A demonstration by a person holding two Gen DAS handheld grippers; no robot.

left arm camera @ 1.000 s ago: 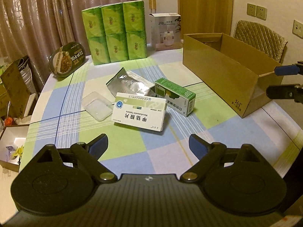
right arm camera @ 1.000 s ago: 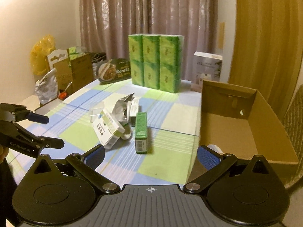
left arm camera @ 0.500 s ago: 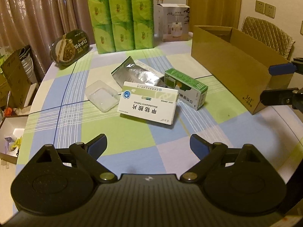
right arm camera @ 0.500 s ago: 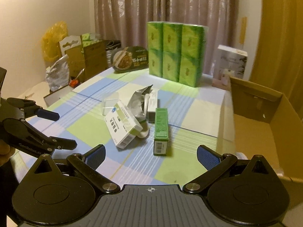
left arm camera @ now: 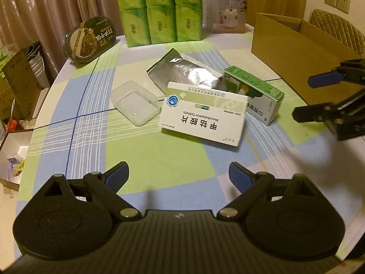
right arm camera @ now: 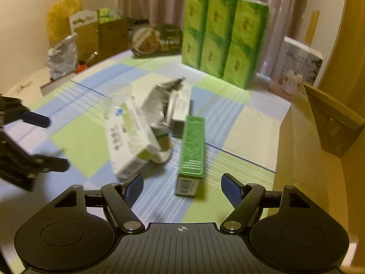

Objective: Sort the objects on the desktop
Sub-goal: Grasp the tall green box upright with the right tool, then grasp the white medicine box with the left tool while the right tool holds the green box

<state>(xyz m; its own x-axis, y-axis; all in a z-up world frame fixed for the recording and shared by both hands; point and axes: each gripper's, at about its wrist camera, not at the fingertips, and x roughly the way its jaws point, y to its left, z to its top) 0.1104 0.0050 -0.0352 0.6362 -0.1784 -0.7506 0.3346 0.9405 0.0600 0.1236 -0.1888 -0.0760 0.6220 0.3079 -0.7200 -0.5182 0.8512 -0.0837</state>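
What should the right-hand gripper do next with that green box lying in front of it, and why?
Probably ease the right gripper forward and down until the green box sits between its fingers. Its jaws are closing with nothing between them, and the box's near end lies just ahead, apart from the white medicine box.

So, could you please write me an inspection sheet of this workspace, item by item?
Surface: table with checked cloth, blue, green and white squares.
Job's things: white tablet box lying partly over silver foil pouch; green box beside it; clear plastic tray to the pile's left; open cardboard box at the right.
Clutter: green tissue packs, oval food tin and white appliance carton at the far edge.
Grippers: left tongs open, nothing between them; right tongs closing, in front of the green box's near end, not gripping it.
Cables: nothing seen.
Surroundings: curtain, quilted chair, boxes and bags beside the table.
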